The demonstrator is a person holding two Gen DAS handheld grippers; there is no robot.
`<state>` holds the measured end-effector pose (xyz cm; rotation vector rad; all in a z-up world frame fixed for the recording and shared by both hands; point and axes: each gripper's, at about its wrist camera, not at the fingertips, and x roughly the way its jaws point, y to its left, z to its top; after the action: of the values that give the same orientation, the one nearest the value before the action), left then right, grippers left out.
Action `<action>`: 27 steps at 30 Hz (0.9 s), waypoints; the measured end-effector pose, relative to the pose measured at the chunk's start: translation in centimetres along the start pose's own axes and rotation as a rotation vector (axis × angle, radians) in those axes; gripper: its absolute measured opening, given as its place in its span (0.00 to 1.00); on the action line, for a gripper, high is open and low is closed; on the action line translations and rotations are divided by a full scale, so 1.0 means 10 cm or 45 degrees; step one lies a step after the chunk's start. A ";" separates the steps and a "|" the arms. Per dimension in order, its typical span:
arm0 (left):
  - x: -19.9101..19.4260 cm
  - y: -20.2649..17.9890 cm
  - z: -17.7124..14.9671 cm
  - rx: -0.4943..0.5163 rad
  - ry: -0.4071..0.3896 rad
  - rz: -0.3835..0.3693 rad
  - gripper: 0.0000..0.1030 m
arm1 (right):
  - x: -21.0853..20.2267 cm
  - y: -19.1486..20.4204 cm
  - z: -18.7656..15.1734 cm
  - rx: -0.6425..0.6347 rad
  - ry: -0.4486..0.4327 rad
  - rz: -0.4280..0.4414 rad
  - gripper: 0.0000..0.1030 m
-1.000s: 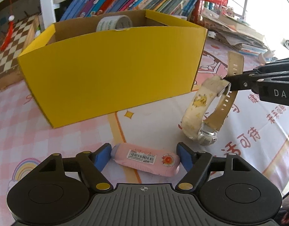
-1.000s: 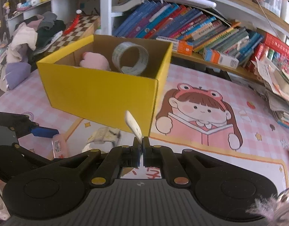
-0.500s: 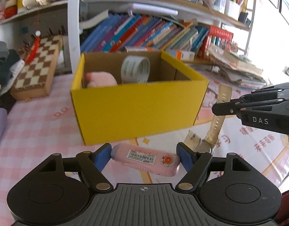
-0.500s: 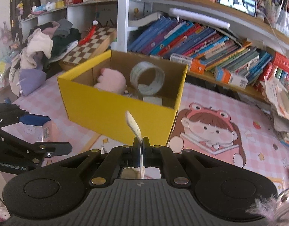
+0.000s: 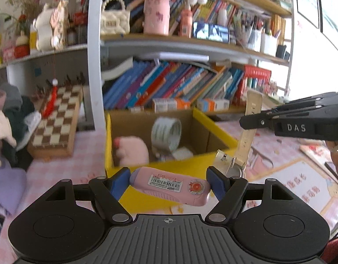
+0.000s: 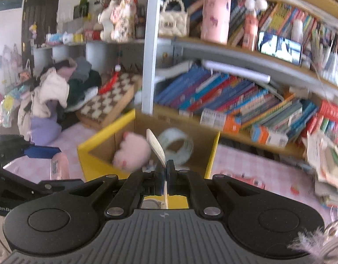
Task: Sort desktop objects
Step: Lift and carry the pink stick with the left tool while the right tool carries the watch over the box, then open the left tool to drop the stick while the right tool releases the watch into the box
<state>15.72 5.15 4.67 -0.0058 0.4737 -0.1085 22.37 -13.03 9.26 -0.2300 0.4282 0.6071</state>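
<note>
My left gripper is shut on a pink oblong case with a barcode label, held crosswise between the blue pads above the near wall of the yellow box. My right gripper is shut on the cream strap of a wristwatch; in the left wrist view the wristwatch hangs from the right gripper just right of the box, its metal face lowest. Inside the box lie a pink plush toy and a roll of tape.
Behind the box a shelf unit holds rows of books. A chessboard leans at the left beside a pile of clothes. Stacked papers sit at the right. The table has a pink checked cover.
Both grippers have risen with their objects. The view went from the box's outer wall to looking down into it, and the watch came off the table and now hangs free.
</note>
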 end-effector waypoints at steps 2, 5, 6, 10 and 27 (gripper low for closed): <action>0.02 0.01 0.09 0.022 -0.025 0.000 0.74 | 0.01 -0.04 0.11 -0.016 -0.037 0.000 0.02; 0.06 0.01 0.22 0.071 -0.061 0.011 0.74 | 0.06 -0.11 0.28 -0.037 -0.095 0.005 0.02; 0.08 0.02 0.27 0.082 -0.071 0.016 0.74 | 0.09 -0.14 0.34 -0.043 -0.114 0.005 0.02; 0.19 0.03 0.43 0.111 -0.101 0.044 0.74 | 0.25 -0.24 0.51 -0.067 -0.159 0.012 0.02; 1.00 0.08 0.41 0.139 0.097 0.090 0.74 | 1.25 -0.43 0.24 -0.069 0.058 0.112 0.03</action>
<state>26.52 4.79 3.73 0.1227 0.5434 -0.0655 34.90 -9.38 6.08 -0.2781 0.4681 0.7015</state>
